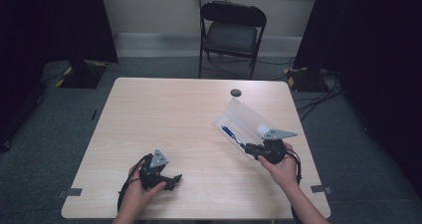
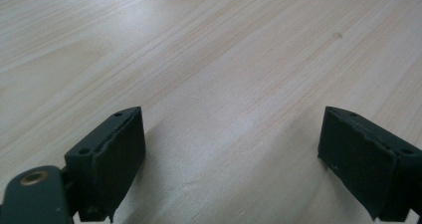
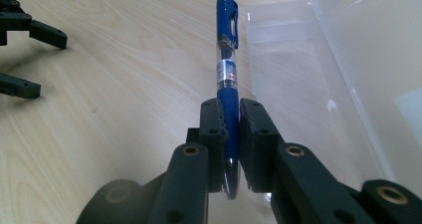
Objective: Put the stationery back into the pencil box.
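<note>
A pale wooden table [image 1: 164,114] stands before an empty folding chair [image 1: 231,32]. At its right, the right gripper [image 3: 231,114] is clamped on a blue pen [image 3: 227,59] beside the open clear case [image 1: 249,119]; keep the pen level and aligned with the tray when lowering. The left gripper [image 1: 171,179] rests near-left, jaws wide, holding nothing. The pen's tip is hidden between the jaws.

A light wooden table [image 1: 164,114] stands on grey carpet [image 1: 348,149] — behind it a black folding chair [image 1: 232,32] against a pale wall [image 1: 149,7].
</note>
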Motion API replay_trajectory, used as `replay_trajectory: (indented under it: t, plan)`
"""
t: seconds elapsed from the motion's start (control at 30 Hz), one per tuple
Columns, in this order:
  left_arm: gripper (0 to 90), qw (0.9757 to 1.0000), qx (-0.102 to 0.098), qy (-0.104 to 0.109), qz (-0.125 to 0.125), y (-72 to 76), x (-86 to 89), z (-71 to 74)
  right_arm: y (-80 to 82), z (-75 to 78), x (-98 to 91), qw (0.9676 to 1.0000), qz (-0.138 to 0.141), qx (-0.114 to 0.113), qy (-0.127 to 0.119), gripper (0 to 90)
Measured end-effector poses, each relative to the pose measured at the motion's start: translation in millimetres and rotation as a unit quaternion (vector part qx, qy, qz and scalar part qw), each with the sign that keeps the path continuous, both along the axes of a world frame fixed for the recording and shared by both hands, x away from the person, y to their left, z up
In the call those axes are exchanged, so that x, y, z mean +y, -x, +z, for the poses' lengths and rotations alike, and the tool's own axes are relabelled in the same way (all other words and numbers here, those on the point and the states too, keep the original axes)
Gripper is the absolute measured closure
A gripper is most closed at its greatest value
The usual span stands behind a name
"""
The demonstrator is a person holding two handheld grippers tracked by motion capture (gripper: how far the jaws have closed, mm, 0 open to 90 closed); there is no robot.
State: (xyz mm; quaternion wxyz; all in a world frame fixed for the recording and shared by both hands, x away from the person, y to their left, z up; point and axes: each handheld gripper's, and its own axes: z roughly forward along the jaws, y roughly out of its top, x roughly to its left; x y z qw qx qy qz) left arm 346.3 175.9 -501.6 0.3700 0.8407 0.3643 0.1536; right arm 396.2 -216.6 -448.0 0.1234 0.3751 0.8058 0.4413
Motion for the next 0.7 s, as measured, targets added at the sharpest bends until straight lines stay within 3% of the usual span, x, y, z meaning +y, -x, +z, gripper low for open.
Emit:
replay_trajectory:
  t: [0.7]
  plan:
    - [11.1,1.0,0.0,0.0,0.0,0.0,0.0,0.0,-16.6,-5.2,-14.5,0.9996,-0.025,-0.001,0.012,81.0]
